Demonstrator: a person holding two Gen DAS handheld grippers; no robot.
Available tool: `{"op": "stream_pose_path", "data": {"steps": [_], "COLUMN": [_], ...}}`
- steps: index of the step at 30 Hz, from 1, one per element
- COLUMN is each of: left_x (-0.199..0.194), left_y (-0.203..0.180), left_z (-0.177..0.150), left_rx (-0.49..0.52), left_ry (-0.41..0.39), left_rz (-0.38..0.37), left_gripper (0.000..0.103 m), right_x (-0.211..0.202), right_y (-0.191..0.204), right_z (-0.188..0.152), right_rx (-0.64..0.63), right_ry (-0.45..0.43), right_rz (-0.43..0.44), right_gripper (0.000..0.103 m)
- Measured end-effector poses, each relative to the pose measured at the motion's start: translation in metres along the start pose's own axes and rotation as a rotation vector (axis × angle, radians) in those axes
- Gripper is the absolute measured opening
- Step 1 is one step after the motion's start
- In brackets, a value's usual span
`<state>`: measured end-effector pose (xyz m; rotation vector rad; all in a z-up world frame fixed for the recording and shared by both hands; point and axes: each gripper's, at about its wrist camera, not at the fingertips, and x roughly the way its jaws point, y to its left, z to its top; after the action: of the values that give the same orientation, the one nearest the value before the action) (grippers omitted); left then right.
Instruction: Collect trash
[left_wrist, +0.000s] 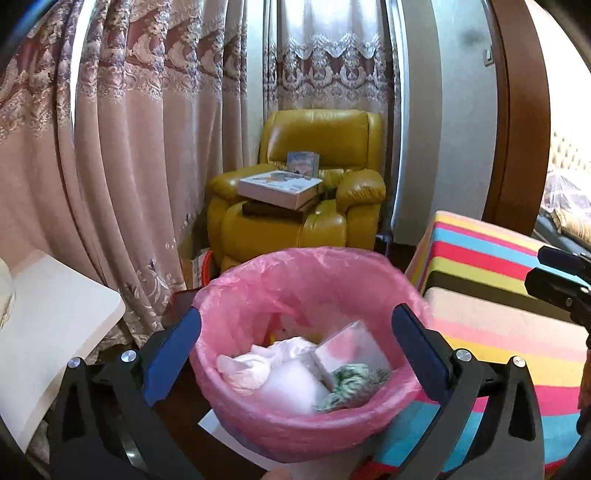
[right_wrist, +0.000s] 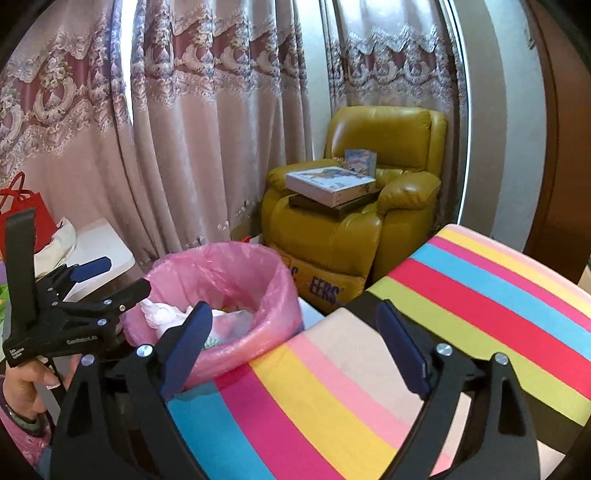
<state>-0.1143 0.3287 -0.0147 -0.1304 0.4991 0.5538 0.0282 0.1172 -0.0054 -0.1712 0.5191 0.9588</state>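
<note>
Left wrist view: both the left hand-held gripper (left_wrist: 295, 354) and right hand-held gripper (right_wrist: 291, 350) gape empty beside the pink-lined bin (left_wrist: 258, 417), its trash (left_wrist: 295, 369) apparently dropped; next, seek more.

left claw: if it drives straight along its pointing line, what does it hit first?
Most likely the trash in the pink-lined bin: the open left claw frames the bin mouth, aimed at the white wad and small box. Depth is unclear.

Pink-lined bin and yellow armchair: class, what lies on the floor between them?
In the right wrist view, a yellow box with blue lettering sits between the pink-lined bin and the yellow armchair.
</note>
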Motion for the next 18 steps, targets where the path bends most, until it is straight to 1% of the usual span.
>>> {"op": "stream_pose_path", "data": {"steps": [5, 7, 10, 12, 18], "left_x": [-0.022, -0.03, -0.039, -0.043, -0.053], "left_y": [-0.023, -0.03, -0.041, -0.048, -0.071], "left_z": [0.002, 0.004, 0.005, 0.006, 0.006], "left_rx": [-0.009, -0.018, -0.017, -0.007, 0.024], "left_ry": [-0.079, -0.102, -0.116, -0.12, -0.127], "left_rz": [-0.015, -0.035, -0.064, -0.071, -0.084], "left_gripper": [0.097, 0.097, 0.097, 0.097, 0.097], "right_x": [-0.021, -0.031, -0.046, -0.055, -0.075], "right_y": [-0.011, -0.015, -0.022, -0.029, -0.039], "right_z": [-0.002, -0.001, -0.002, -0.003, -0.008], "right_rx": [-0.003, -0.009, -0.007, 0.001, 0.006], "right_ry": [-0.023, -0.042, -0.067, -0.078, -0.088], "right_rz": [-0.024, -0.041, -0.072, -0.097, -0.128], "right_gripper": [0.093, 0.096, 0.098, 0.098, 0.099]}}
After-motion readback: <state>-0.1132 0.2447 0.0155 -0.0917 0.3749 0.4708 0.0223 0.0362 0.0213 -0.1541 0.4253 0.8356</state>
